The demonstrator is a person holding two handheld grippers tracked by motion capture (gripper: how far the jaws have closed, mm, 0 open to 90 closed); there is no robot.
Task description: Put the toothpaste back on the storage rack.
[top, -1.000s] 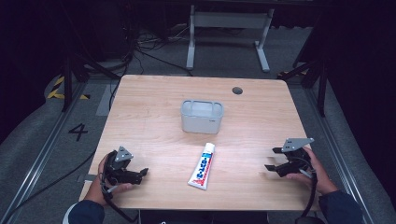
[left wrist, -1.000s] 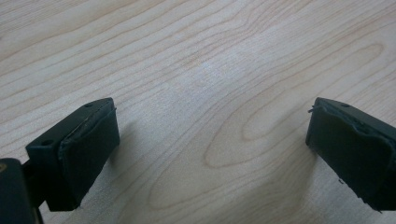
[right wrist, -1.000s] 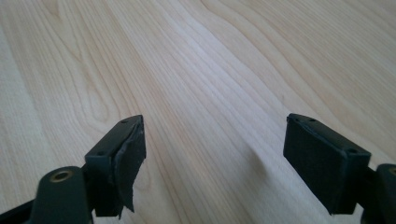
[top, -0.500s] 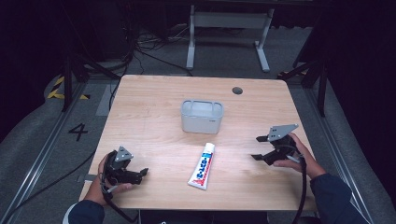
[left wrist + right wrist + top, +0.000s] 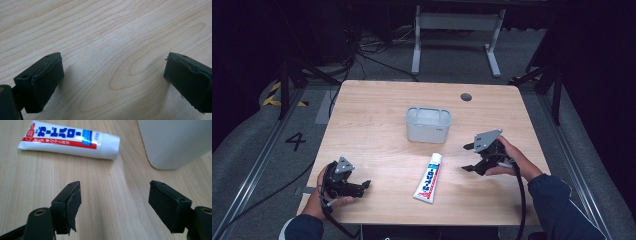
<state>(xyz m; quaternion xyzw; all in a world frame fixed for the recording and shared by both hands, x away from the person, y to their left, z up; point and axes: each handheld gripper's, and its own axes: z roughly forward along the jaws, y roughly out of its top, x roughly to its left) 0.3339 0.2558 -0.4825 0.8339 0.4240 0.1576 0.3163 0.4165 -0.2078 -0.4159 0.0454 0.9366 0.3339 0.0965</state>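
A pale wooden table [image 5: 377, 130] with a visible grain stands on a grey floor in a dark room; cables run across the floor beyond it, and a white metal stand [image 5: 457, 30] rises at 12 o'clock past the far edge. On the floor at 9 o'clock a painted number 4 [image 5: 295, 141] lies beside the table, with yellow and black tape [image 5: 277, 95] further back. A small dark round hole [image 5: 466, 97] sits in the tabletop near its far right corner.

At 7 o'clock the left gripper [image 5: 362, 186] rests low over the table in the person's hand, its jaws spread wide with nothing but bare wood between them, as the left gripper view confirms. At the table's middle, toward 12 o'clock, stands a grey-white open container [image 5: 428, 125] with rounded corners; its inside looks pale, and what it holds cannot be told. Just in front of it, toward 6 o'clock, a white tube [image 5: 428, 178] with red and blue print lies flat, its cap end pointing at the container and apart from it. At 4 o'clock the right gripper [image 5: 468, 157] hangs above the wood beside the tube without touching it; its jaws have just been closing a little yet stand apart with nothing between them. In the right gripper view the tube [image 5: 70, 140] lies ahead at 11 o'clock and the container [image 5: 175, 142] at 1 o'clock.
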